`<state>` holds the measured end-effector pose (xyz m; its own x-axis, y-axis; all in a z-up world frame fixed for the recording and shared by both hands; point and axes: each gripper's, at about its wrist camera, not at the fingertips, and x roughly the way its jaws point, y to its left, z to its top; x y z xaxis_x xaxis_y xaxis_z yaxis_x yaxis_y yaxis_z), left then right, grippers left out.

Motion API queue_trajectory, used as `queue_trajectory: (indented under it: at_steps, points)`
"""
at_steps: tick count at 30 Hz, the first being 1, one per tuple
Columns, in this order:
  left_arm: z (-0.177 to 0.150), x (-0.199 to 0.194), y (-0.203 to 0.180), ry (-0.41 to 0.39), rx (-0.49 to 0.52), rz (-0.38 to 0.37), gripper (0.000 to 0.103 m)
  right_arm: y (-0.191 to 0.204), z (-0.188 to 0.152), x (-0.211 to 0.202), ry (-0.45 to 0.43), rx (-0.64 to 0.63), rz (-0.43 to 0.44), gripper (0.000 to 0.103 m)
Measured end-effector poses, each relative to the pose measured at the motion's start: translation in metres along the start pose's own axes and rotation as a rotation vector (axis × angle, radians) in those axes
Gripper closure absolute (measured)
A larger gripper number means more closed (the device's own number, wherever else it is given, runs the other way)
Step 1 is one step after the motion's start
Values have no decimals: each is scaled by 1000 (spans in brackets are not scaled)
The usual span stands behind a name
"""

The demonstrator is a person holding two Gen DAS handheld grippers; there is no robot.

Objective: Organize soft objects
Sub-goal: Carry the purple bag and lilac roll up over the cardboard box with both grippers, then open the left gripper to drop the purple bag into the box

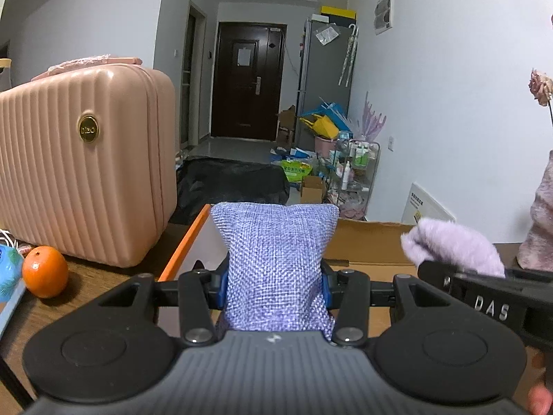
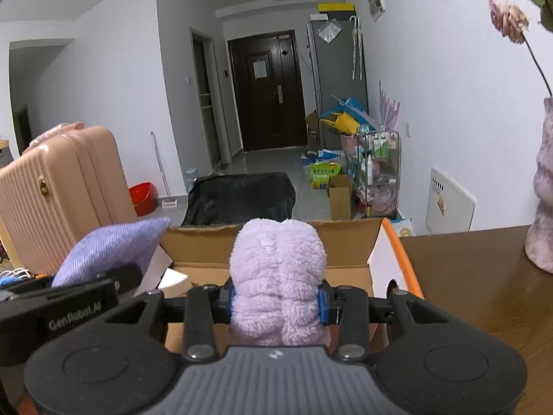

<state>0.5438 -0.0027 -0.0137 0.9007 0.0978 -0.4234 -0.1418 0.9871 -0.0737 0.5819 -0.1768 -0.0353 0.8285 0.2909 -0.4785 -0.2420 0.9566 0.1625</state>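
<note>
Left gripper [image 1: 274,285] jaws clamp woven pouch [image 1: 274,259]; right gripper [image 2: 276,299] jaws squeeze fluffy cloth [image 2: 278,276].

Left black plastic two-finger gripper [image 1: 274,288]: grey ribbed housing behind jaws, round black discs either side, silver screws on linkage arms, blue pads inside fingertips. Right black plastic two-finger gripper [image 2: 276,302]: same build; its side reads "DAS".
</note>
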Motion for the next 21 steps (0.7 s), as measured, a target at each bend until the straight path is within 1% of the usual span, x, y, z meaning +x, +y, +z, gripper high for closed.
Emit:
queue_trajectory:
  at_steps: [5, 13, 15, 18, 20, 21]
  points:
    - [-4, 7, 1, -13, 0, 4, 57, 1, -10, 10, 10, 6, -2, 64]
    - [-13, 17, -7, -25, 23, 35, 57, 3, -16, 13, -17, 9, -7, 63]
    - [-14, 18, -6, -23, 20, 33, 56, 3, -17, 14, -19, 11, -4, 62]
    - [-14, 18, -6, -26, 14, 30, 52, 1, -18, 15, -21, 18, -3, 57]
    - [-14, 17, -6, -29, 10, 34, 44, 1, -19, 14, -20, 28, -13, 55]
    - [-14, 17, -5, -29, 7, 35, 41, 0, -19, 15, -16, 36, -16, 54]
